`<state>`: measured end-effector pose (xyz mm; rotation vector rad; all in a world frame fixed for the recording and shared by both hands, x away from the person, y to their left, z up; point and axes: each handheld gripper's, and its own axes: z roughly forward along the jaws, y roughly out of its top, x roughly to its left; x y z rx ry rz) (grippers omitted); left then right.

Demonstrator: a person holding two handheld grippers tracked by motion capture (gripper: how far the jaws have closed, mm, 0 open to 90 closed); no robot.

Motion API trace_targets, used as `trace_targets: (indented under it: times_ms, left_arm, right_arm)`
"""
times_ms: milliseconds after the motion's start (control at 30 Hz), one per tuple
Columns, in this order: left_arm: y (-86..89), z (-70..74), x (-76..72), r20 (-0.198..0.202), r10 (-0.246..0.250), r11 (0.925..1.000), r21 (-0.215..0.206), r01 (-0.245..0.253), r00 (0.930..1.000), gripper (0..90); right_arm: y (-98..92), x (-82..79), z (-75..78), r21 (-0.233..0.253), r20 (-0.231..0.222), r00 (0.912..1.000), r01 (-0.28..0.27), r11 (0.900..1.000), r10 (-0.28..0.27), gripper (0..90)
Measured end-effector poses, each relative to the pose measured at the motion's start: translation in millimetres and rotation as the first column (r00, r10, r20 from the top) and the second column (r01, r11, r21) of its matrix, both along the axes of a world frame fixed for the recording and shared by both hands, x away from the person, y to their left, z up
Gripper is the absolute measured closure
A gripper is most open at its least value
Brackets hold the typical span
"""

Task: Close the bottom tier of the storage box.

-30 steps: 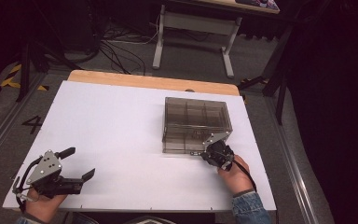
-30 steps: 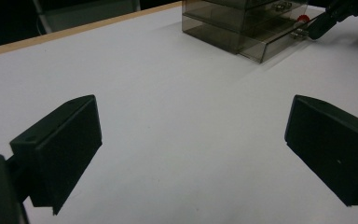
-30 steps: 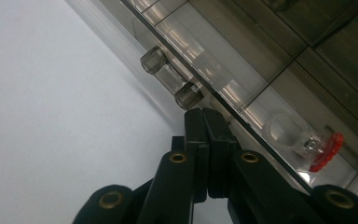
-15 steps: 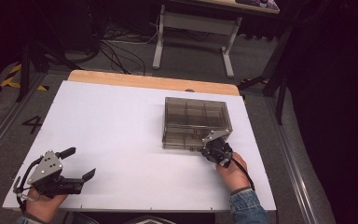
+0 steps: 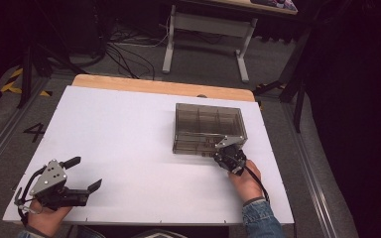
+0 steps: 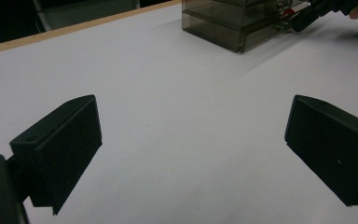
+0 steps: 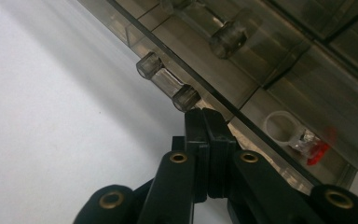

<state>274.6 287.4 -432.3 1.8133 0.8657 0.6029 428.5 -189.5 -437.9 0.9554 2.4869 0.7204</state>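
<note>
A smoky see-through drawer box [image 5: 208,124] stands right of the table's middle. My right gripper [image 5: 220,154] is shut, with its tip against the box's near lower front. In the right gripper view the shut jaws [image 7: 207,116] hold nothing and touch the drawer front beside a clear bar handle [image 7: 168,86]. A second handle [image 7: 226,37] sits higher up. Inside the lower drawer lies a clear ring with a red stone [image 7: 291,133]. My left gripper [image 5: 83,173] rests open at the front left, far from the box [image 6: 233,23], its jaws [image 6: 191,140] wide apart over bare table.
The white table [image 5: 129,129] has a wooden strip along its far edge [image 5: 163,87]. A metal-legged stand [image 5: 203,44] and cables lie on the floor beyond it. The right gripper [image 6: 307,16] shows far off in the left gripper view.
The box's near front edge has drawn back toward the box as the right gripper pressed forward on it. The left gripper has stayed still.
</note>
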Motion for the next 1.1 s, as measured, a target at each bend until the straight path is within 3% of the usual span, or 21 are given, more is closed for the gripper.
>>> trace_targets:
  times_ms: [467,1100]
  left_arm:
    - [-0.3,-0.1,0.1,0.0,-0.001,1.0,0.003,0.001,1.0,4.4]
    - [0.1,0.0,0.3,0.002,-0.002,1.0,0.005,0.002,1.0,4.4]
  right_arm:
    - [2.1,5.8,-1.9,0.007,0.032,0.9991,0.029,1.0,-0.029,89.7]
    - [3.3,7.4,-2.2,0.014,0.025,0.9983,0.052,0.999,-0.053,90.0]
